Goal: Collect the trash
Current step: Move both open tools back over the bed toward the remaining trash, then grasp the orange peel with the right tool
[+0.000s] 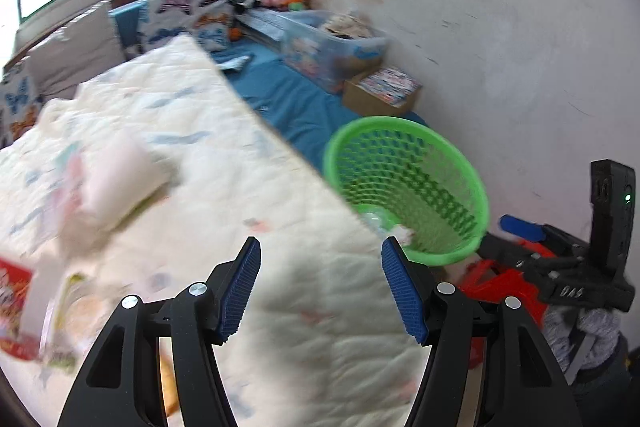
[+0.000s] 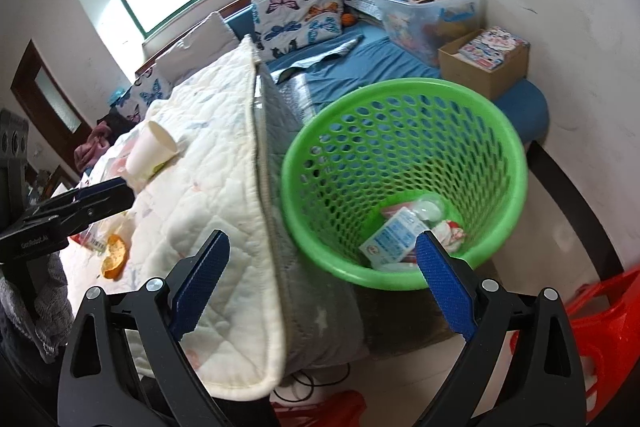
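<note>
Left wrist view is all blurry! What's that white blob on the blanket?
Observer: That is a paper cup, lying on its side on the blanket.
Operator: Is there any other trash near it?
Observer: Yes, a piece of orange peel lies on the blanket, closer to the camera than the cup.
Operator: What's down in the basket?
Observer: A white and blue packet and a crumpled wrapper lie at the bottom of the green basket.
</note>
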Action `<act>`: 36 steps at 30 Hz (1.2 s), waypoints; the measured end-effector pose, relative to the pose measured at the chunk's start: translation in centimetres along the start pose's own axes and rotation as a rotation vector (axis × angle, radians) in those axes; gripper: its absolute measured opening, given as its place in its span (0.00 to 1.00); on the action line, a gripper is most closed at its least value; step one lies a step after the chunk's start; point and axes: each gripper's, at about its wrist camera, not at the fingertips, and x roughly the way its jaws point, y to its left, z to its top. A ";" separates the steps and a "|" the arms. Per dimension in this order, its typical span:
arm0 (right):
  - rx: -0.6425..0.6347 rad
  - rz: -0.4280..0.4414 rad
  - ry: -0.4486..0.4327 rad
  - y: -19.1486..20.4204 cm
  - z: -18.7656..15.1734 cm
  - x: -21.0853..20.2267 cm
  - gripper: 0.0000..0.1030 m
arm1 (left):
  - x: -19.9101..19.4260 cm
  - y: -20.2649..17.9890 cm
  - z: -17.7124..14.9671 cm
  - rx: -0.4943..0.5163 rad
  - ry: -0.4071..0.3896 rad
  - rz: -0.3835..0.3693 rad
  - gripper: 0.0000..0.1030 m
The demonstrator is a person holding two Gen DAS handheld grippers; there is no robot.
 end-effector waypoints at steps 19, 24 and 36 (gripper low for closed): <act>-0.197 0.162 0.088 11.3 -1.3 4.3 0.91 | -9.6 14.5 -7.1 -0.282 -0.105 0.212 0.59; -0.271 0.229 0.133 15.9 -2.5 6.1 0.91 | -11.1 16.2 -8.7 -0.324 -0.116 0.235 0.59; -0.471 0.339 0.236 25.2 -5.3 10.0 0.87 | -12.3 18.6 -11.2 -0.390 -0.115 0.248 0.59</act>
